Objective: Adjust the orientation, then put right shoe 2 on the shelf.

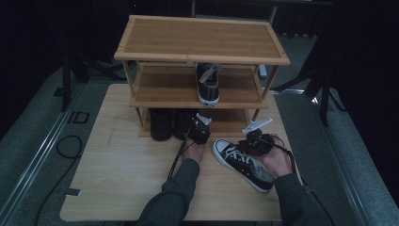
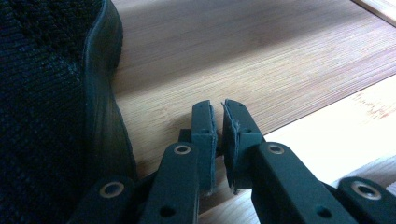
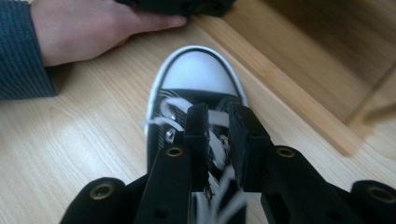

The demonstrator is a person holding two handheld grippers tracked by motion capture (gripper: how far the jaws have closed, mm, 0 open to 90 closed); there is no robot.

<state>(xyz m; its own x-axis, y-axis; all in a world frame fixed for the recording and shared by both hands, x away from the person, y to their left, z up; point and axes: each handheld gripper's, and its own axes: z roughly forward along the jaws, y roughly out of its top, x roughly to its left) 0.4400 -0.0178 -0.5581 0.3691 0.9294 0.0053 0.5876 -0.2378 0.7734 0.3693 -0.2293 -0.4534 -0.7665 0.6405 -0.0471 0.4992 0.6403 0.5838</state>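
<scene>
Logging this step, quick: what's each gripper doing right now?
Left gripper: shut, holding nothing, beside a dark shoe.
Right gripper: shut on the sneaker at its laces.

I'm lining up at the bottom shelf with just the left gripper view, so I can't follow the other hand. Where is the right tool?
Observer: The right tool is over a sneaker lying on the table in front of the rack.
Operator: Does it have hold of it?
Observer: Its jaws straddle the laces; I can't tell whether they pinch.
Operator: Anything on the shelf above me?
Observer: One matching sneaker stands on the middle shelf, toe toward the person.
</scene>
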